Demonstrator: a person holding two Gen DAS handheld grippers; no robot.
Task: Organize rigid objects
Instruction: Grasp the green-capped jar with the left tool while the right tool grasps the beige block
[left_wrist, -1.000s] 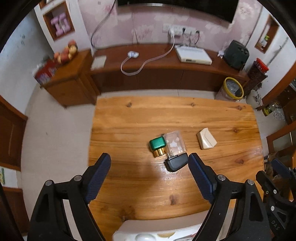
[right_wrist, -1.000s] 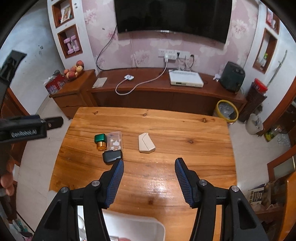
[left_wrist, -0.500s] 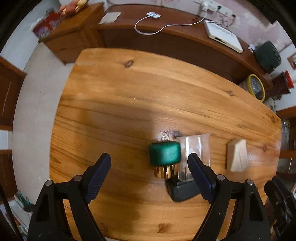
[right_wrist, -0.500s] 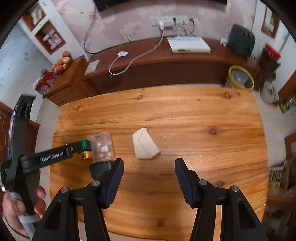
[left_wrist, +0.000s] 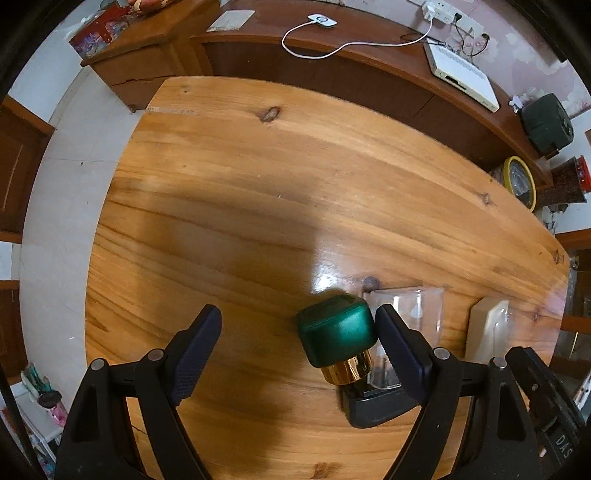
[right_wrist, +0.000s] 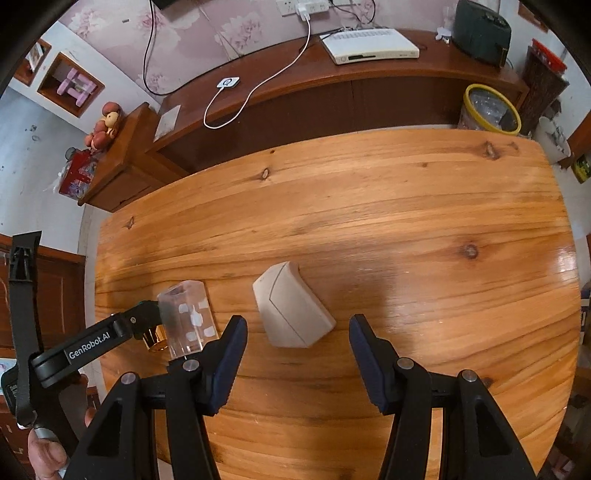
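We hold two grippers low over a varnished pine table (left_wrist: 258, 177) where four small rigid objects sit in a cluster. The green-capped bottle (left_wrist: 336, 334) has a glossy, rounded-square emerald cap above a polished gold collar; it lies on the wood with its cap toward the far edge. Just beside it stands a clear plastic box (left_wrist: 413, 314), see-through, with white pieces showing inside in the right wrist view; what they are we cannot tell. A black case (left_wrist: 373, 406) lies against the bottle's gold end, and a beige wedge-shaped box (right_wrist: 291, 308) rests apart from the others, closed, its contents hidden.

Our left gripper (left_wrist: 299, 347) stands wide open, its right finger just beside the green cap, its left finger well clear; it grips nothing. Our right gripper (right_wrist: 295, 354) is about half open and empty, with the beige box just beyond its fingertips.

Compared with a second ago, both grippers have dropped much closer to the table: the bottle, then small and ahead of the left fingers, now fills the space between them, and the beige box has grown large before the right pair. Neither pair of jaws has changed its opening.

A yellow-rimmed bin (right_wrist: 491, 109) on the floor beyond holds crumpled clear plastic.
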